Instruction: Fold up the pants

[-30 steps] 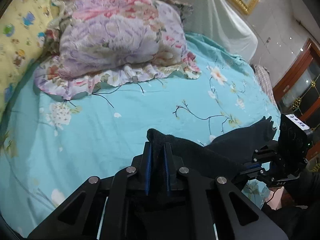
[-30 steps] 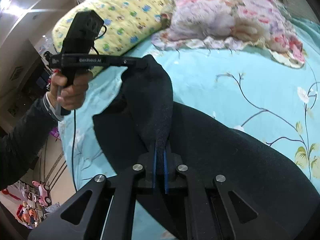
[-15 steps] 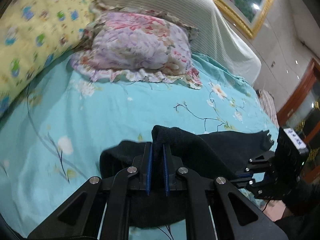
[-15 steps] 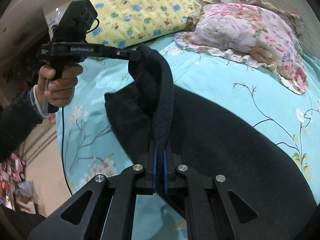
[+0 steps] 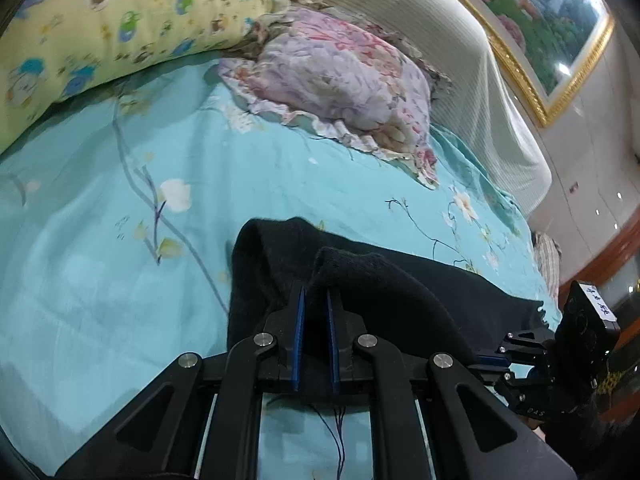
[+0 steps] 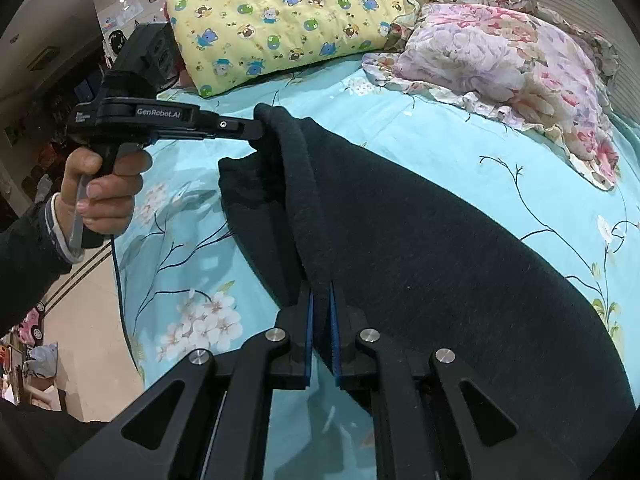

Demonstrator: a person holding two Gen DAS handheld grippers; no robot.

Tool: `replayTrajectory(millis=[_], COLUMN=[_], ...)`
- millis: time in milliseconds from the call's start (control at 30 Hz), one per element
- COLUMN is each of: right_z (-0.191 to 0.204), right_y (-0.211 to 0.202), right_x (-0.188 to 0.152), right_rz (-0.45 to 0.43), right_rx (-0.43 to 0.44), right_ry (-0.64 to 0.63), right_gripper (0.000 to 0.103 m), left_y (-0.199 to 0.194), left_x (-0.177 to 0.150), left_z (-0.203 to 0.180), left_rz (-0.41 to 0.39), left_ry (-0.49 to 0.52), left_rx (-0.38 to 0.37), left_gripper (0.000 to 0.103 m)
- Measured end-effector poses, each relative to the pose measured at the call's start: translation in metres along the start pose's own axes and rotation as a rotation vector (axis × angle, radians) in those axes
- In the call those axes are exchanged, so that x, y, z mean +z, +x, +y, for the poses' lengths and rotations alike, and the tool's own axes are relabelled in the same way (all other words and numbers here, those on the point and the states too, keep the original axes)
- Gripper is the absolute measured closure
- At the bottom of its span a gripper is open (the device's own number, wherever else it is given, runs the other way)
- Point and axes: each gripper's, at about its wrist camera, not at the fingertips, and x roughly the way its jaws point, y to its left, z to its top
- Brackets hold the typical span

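Note:
Black pants (image 6: 440,248) lie spread on the turquoise flowered bed sheet (image 6: 420,136). My right gripper (image 6: 321,304) is shut on the raised edge of the pants near me. My left gripper (image 5: 316,300) is shut on the other end of the same edge, a bunched fold of black cloth (image 5: 360,280). In the right wrist view the left gripper (image 6: 256,128) shows at the left, held by a hand, with the edge stretched between the two grippers. The right gripper also shows at the far right of the left wrist view (image 5: 492,360).
A pink flowered pillow (image 5: 344,76) and a yellow cartoon-print pillow (image 6: 280,12) lie at the head of the bed. A cream covered headboard (image 5: 460,60) stands behind. The bed's edge and the floor (image 6: 92,328) are at the left in the right wrist view.
Both grippers have moved with the pants edge toward the pillows and lower to the bed. More of the pants now lies flat on the sheet. Both grips are unchanged.

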Motion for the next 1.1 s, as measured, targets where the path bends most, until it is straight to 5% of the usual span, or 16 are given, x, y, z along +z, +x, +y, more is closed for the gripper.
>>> replayTrajectory(millis=[133,200,300,600,1100], right_z=[-0.002,-0.002,-0.002,-0.014,-0.068], right_y=[-0.001,-0.003,-0.008,-0.023,-0.046], right_x=[-0.001,-0.002,-0.003,-0.004,-0.014], right_rz=[-0.004,-0.014,-0.036,-0.084,-0.158], right_rx=[0.028,0.035,0.048,0.067,0.063], right_ry=[0.032,0.049,0.071,0.142,0.336], right_gripper=[0.087,0.081,0.061,0.061,0.061], left_y=[-0.009,-0.017,-0.029,-0.05,-0.021], left_x=[-0.009,-0.016,-0.026,-0.041,-0.043], left_z=[0.007,0.011,0.01,-0.008,-0.024], left_rz=[-0.018,-0.035,-0.06,-0.102,-0.02], left_ry=[-0.081,-0.142,-0.182,-0.252,-0.313], left_rx=[0.057,0.063,0.097,0.107,0.206], left_gripper=[0.089,0.079,0.065,0.042,0.038])
